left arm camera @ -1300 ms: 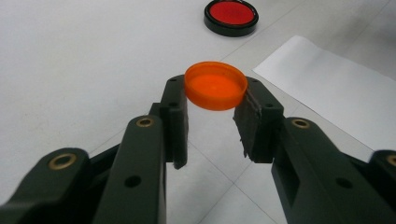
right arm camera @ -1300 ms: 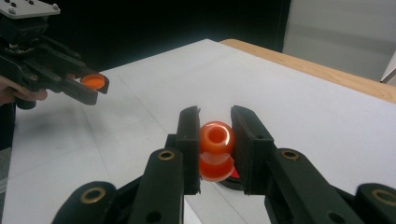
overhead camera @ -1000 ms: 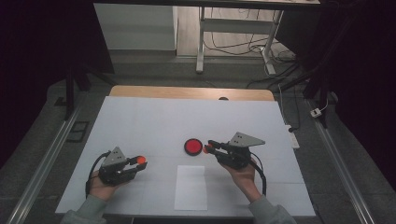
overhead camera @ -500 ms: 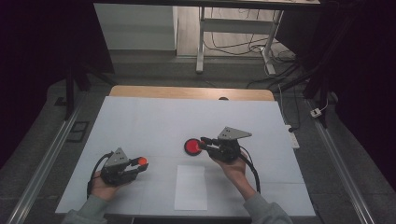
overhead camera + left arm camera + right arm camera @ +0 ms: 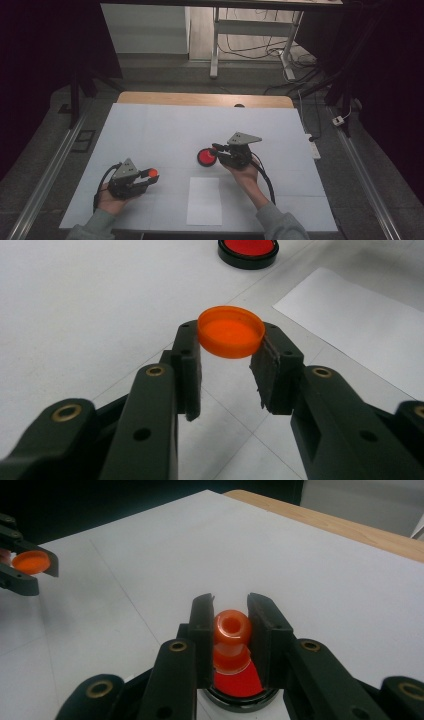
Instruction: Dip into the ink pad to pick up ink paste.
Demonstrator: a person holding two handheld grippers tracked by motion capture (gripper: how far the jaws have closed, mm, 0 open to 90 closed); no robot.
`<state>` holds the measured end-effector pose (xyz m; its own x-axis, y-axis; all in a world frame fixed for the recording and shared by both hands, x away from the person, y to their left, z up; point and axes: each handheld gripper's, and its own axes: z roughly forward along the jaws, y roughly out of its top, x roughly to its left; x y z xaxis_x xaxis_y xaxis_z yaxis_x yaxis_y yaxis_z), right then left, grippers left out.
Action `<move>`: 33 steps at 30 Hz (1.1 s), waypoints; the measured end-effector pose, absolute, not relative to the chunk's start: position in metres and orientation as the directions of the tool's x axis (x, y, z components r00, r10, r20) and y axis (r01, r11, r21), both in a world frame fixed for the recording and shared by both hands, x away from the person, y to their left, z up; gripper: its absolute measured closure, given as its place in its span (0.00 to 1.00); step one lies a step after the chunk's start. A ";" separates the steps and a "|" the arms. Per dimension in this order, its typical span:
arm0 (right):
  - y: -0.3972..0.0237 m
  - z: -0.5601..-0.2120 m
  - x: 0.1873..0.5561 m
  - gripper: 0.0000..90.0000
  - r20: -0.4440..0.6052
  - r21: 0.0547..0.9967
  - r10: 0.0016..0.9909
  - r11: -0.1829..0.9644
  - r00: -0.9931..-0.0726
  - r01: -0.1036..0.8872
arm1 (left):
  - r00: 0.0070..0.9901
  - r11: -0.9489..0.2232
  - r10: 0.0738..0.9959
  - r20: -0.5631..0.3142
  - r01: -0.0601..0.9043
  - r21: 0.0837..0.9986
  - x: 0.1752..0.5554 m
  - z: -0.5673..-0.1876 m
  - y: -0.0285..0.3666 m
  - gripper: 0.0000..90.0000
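Note:
My left gripper point(image 5: 231, 360) is shut on a shallow orange cap point(image 5: 231, 332), pinched by its rim between both pads and held just above the white table. In the high view this gripper point(image 5: 151, 176) is at the front left, with the cap point(image 5: 153, 173) at its tips. My right gripper point(image 5: 231, 615) is shut on a small orange bottle point(image 5: 231, 627) whose open neck faces the camera. Directly beneath the bottle lies a red dish with a black rim point(image 5: 237, 682). From above, the right gripper point(image 5: 216, 148) sits at the right edge of that dish point(image 5: 204, 158).
A white sheet of paper point(image 5: 204, 200) lies at the table's front middle, between the two hands. The white table cover point(image 5: 165, 130) ends in a wooden strip point(image 5: 200, 99) at the far side. The left gripper point(image 5: 30, 565) appears far left in the right gripper view.
My right gripper has moved left with the orange bottle and now hangs over the red dish. The left gripper, holding the cap, has barely shifted.

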<state>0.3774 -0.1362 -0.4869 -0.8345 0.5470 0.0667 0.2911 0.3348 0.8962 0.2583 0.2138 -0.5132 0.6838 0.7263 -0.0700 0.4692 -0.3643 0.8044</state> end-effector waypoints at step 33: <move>-0.117 -0.504 0.398 0.81 0.038 0.858 0.556 0.408 -0.830 0.312 | 0.688 -0.374 0.722 -0.069 0.473 0.798 0.259 -0.514 0.213 0.72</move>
